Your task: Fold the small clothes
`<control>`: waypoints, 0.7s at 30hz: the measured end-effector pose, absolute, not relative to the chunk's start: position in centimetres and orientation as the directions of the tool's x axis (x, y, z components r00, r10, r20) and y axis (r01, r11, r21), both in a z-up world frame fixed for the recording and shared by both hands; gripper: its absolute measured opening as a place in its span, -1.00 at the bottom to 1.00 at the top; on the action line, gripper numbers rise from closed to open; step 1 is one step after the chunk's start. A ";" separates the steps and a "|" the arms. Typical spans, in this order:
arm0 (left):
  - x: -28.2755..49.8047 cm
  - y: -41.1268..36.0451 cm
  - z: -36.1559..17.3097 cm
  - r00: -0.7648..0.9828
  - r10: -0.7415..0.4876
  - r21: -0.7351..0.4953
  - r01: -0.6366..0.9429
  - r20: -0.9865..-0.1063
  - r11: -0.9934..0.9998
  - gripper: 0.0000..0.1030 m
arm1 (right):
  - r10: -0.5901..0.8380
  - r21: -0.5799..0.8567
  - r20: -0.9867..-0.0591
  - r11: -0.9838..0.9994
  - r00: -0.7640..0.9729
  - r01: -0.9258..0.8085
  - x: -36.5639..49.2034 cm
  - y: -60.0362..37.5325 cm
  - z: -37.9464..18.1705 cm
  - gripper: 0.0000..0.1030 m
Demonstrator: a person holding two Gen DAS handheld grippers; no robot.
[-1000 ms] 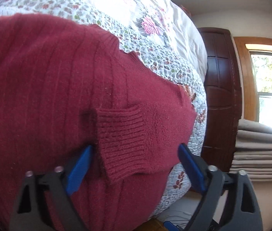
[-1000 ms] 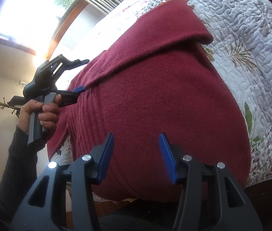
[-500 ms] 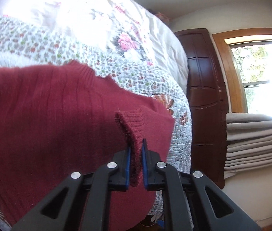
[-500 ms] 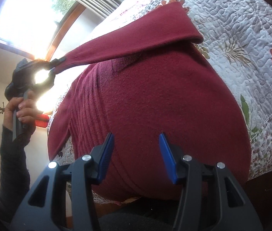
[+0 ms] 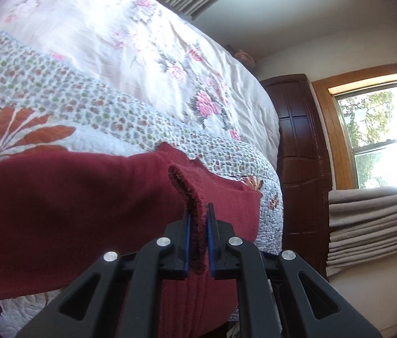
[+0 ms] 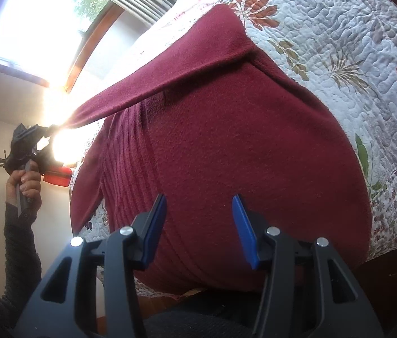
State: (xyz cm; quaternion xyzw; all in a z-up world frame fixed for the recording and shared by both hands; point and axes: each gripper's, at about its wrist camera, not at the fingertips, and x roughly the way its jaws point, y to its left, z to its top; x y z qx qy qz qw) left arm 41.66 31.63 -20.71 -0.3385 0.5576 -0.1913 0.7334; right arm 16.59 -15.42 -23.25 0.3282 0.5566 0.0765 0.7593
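Observation:
A dark red knit sweater (image 6: 226, 146) lies spread on a floral quilted bed. My left gripper (image 5: 197, 225) is shut on the ribbed cuff of the sweater's sleeve (image 5: 190, 194), lifted above the bed. In the right wrist view that sleeve (image 6: 170, 70) stretches taut across the sweater's top toward the left gripper (image 6: 33, 138), held in a hand at far left. My right gripper (image 6: 199, 208) hovers open just over the sweater's lower body, nothing between its blue pads.
The quilt (image 6: 353, 42) covers the bed, with a pale floral duvet (image 5: 142, 45) further up. A dark wooden bedpost or cabinet (image 5: 299, 146) and a window (image 5: 378, 135) stand beyond the bed's edge. A sleeved arm (image 6: 18, 242) is at left.
My left gripper shut on the sleeve cuff and lifted it up and away, pulling the sleeve straight. The right gripper stayed open over the sweater's lower body.

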 end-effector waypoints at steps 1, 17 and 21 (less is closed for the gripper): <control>41.5 32.0 -21.9 0.298 -0.653 -0.705 -0.118 -0.697 0.699 -0.82 | 0.482 0.582 -0.797 0.774 0.364 0.249 16.6 -15.3 -23.3 -0.04; 38.2 35.5 -27.4 0.393 -0.526 -0.642 -0.270 -0.754 0.718 -0.48 | 0.491 0.579 -0.800 0.783 0.345 0.228 17.3 -15.5 -23.2 -0.04; 37.6 32.2 -26.3 0.410 -0.588 -0.694 -0.179 -0.697 0.697 -0.10 | 0.499 0.584 -0.796 0.782 0.341 0.217 17.6 -15.5 -23.1 -0.04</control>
